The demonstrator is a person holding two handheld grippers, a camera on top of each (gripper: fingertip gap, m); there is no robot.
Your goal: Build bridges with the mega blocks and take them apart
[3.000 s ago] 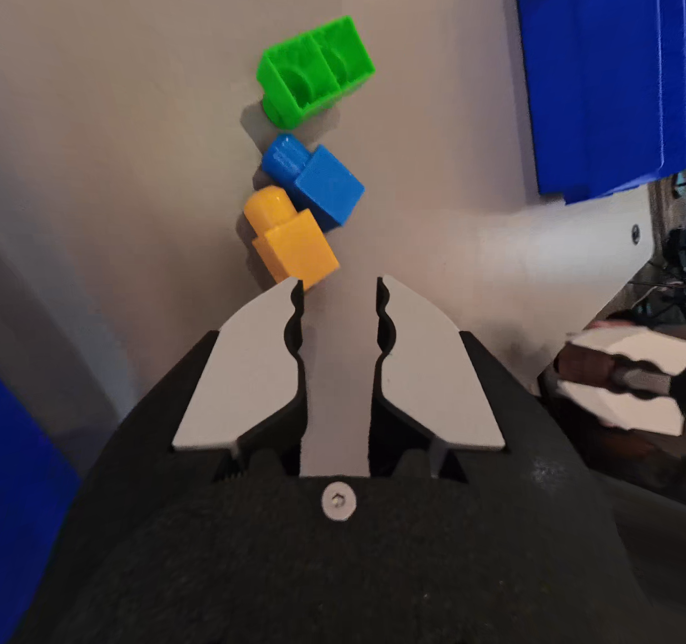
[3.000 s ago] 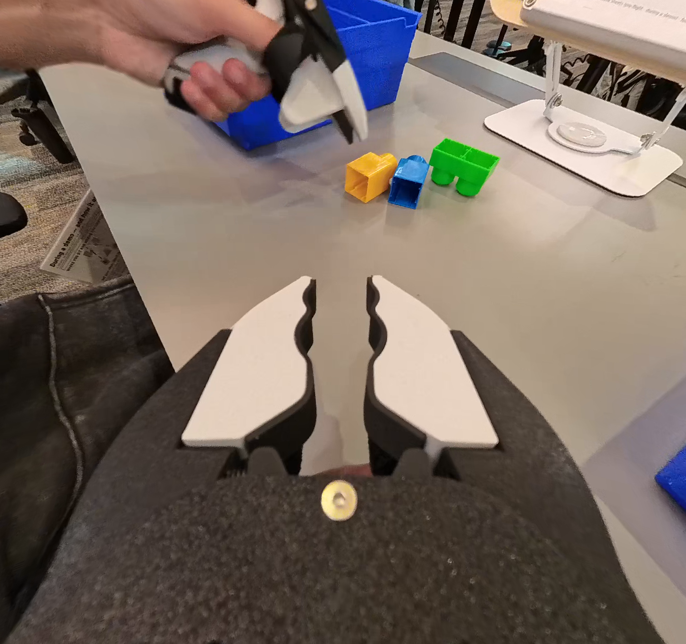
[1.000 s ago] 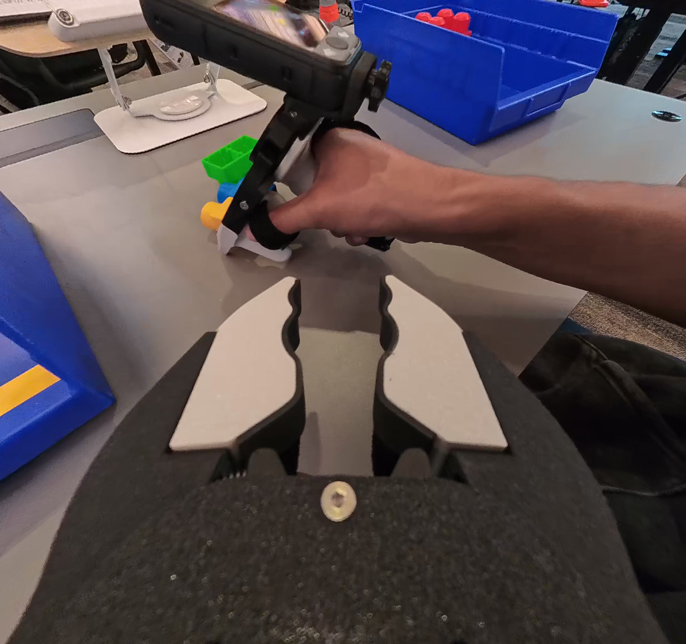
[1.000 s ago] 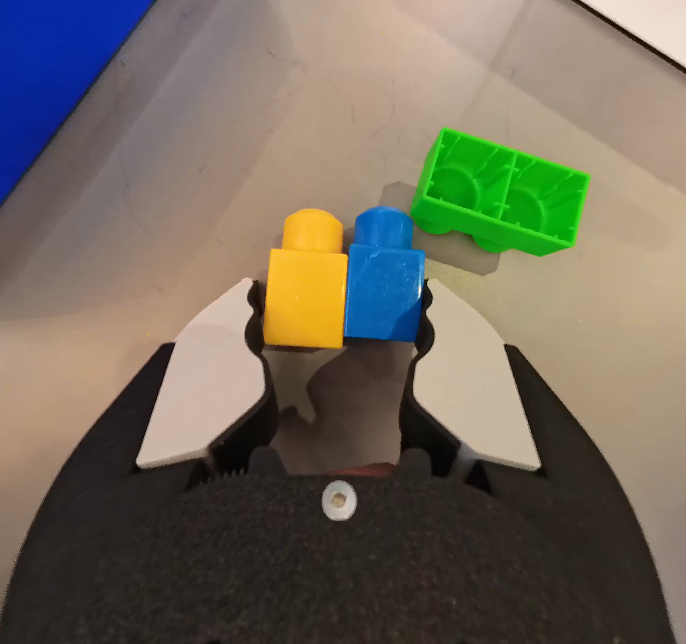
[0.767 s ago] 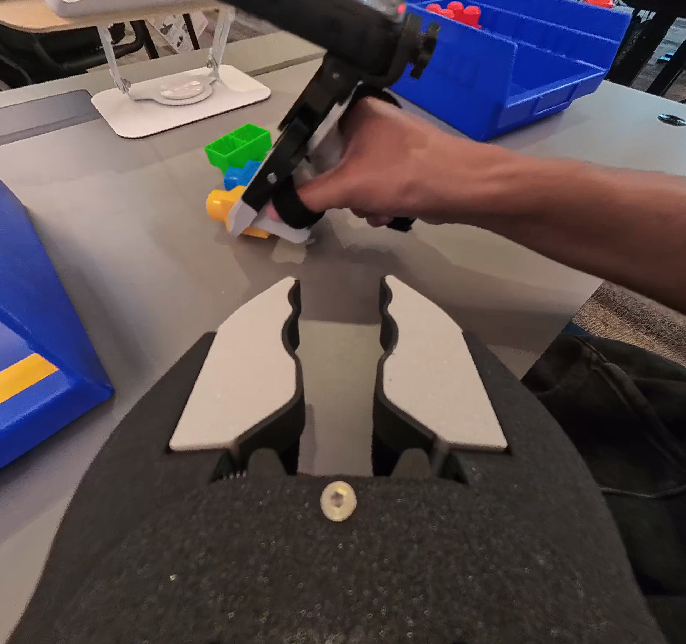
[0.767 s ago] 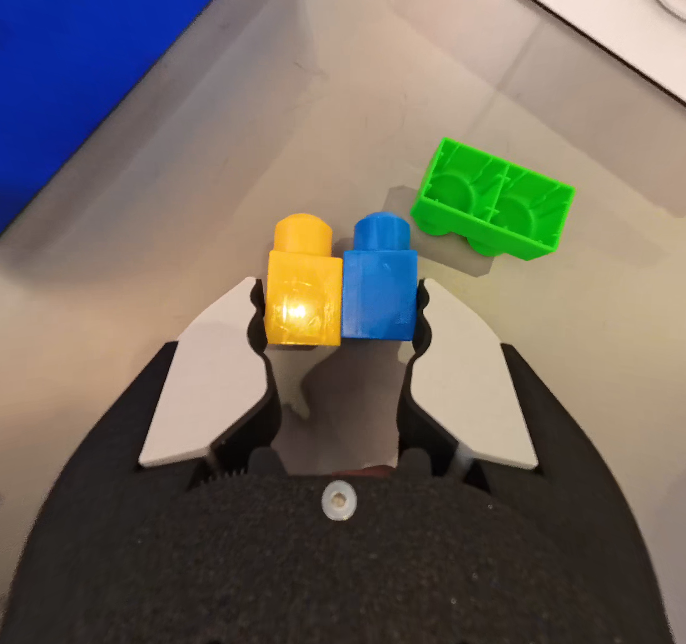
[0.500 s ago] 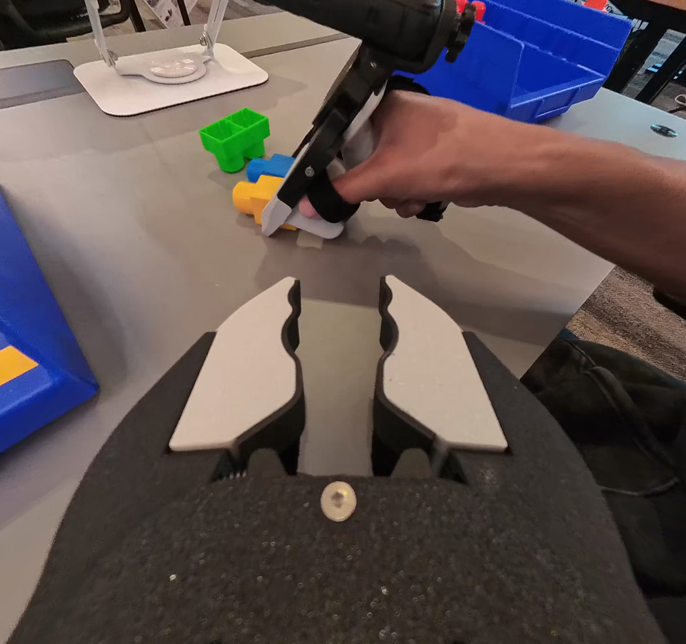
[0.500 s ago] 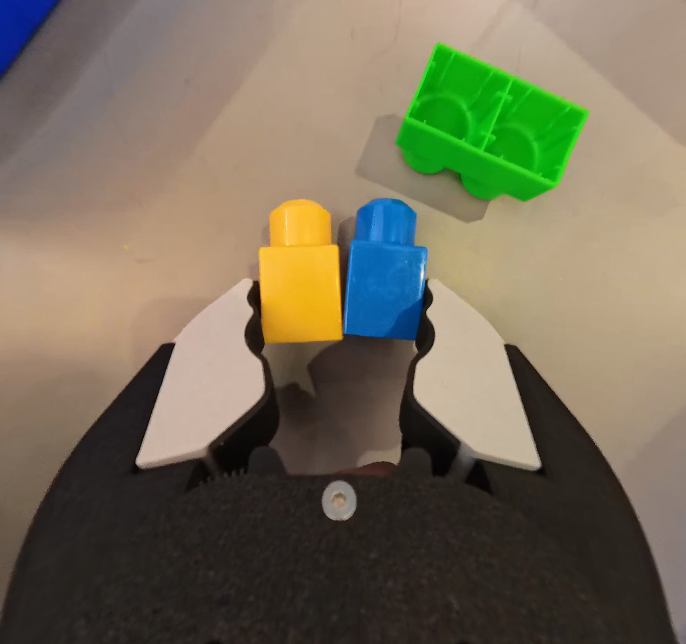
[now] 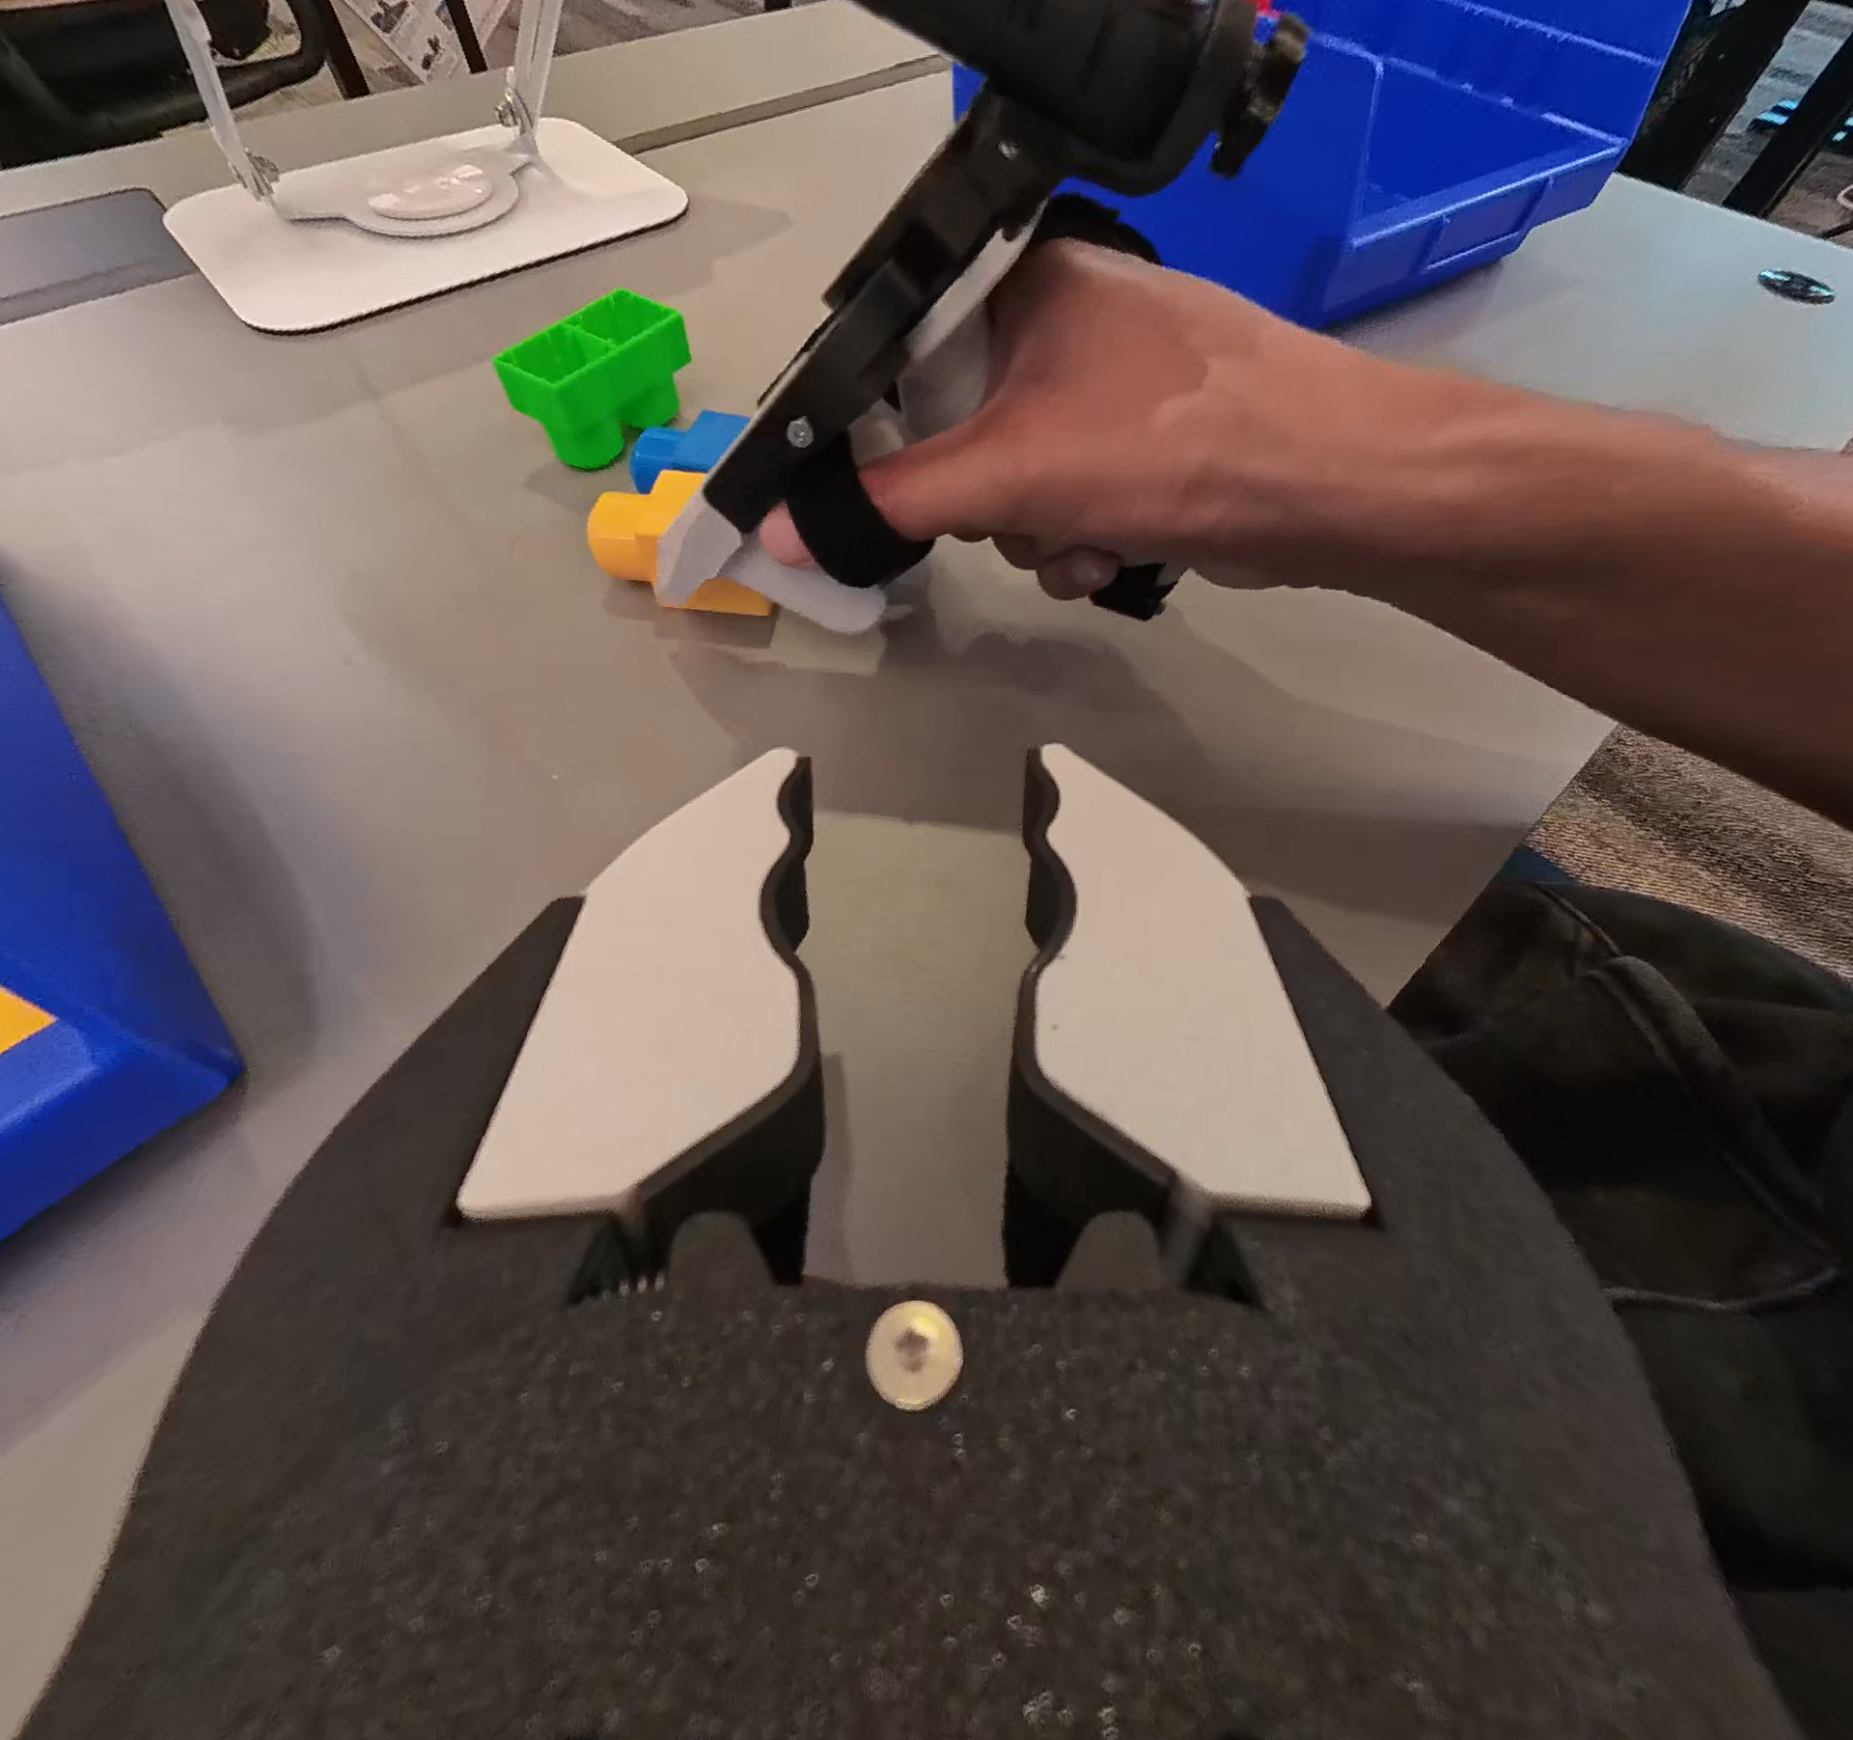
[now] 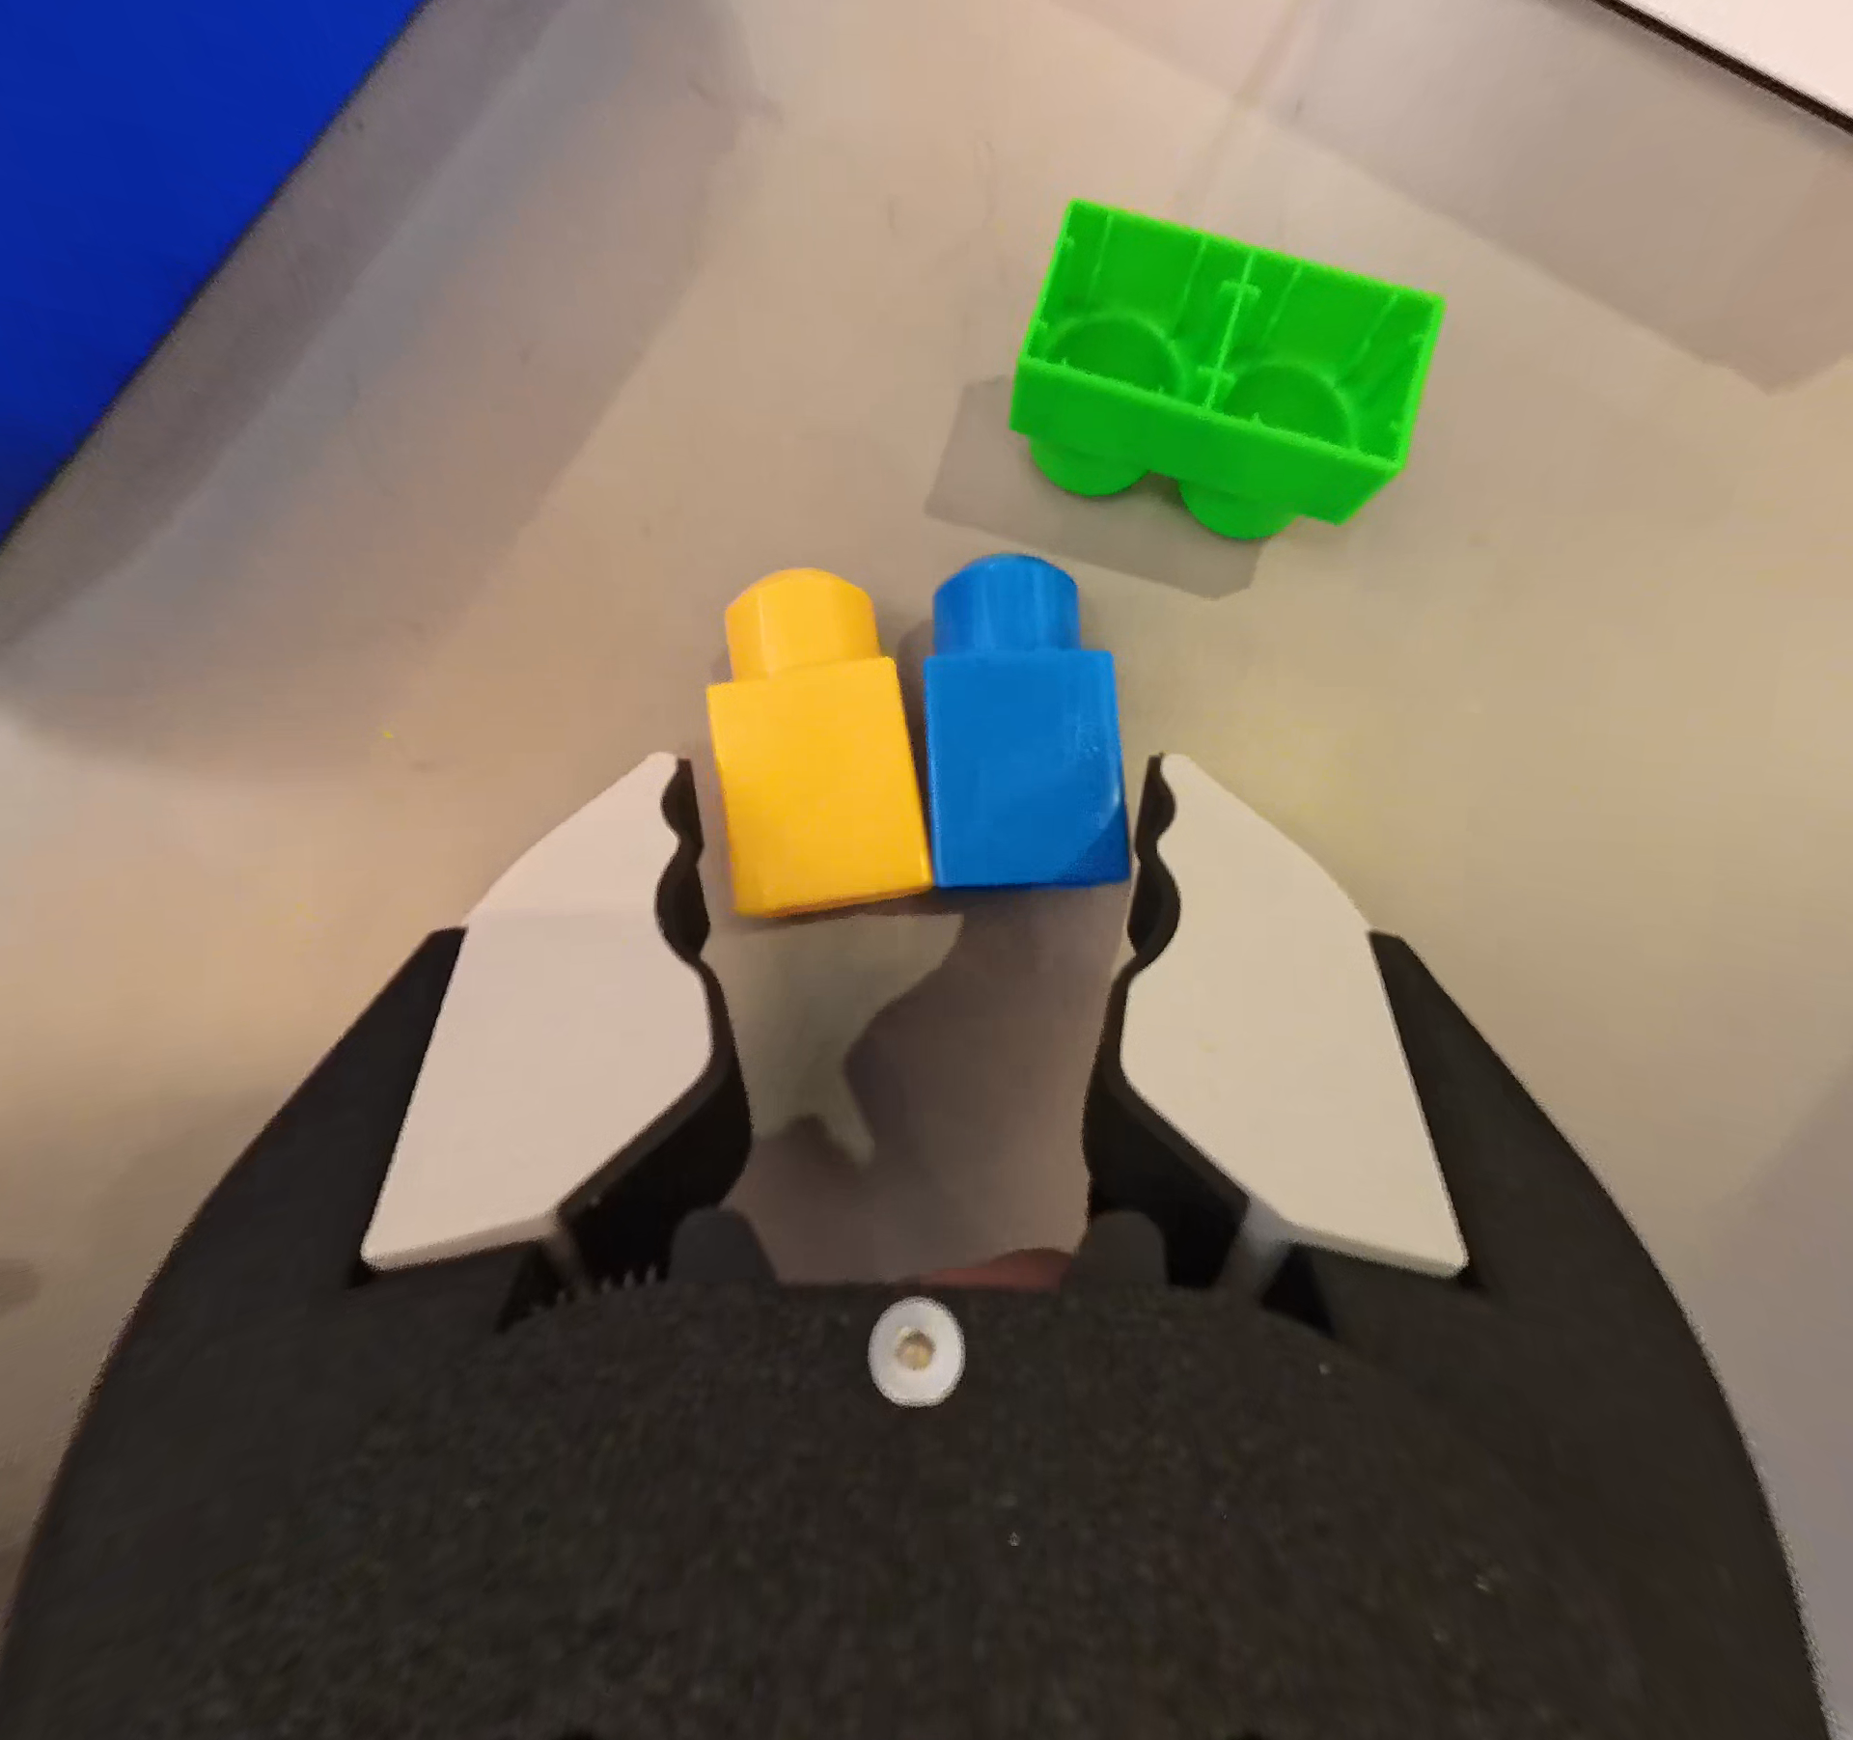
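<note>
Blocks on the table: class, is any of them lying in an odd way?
Yes. The green block rests upside down on its studs, hollow side up, and the yellow block and blue block lie toppled on their sides, side by side.

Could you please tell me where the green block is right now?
In the right wrist view, the green block sits studs-down on the table, upper right, just beyond the blue block.

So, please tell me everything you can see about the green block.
The green block is a bright two-stud brick that looks like moulded plastic. It stands upside down on its two round studs on the grey table, its hollow ribbed underside, split into two cells, facing up. It stands apart from the blue block, and no gripper touches it.
</note>
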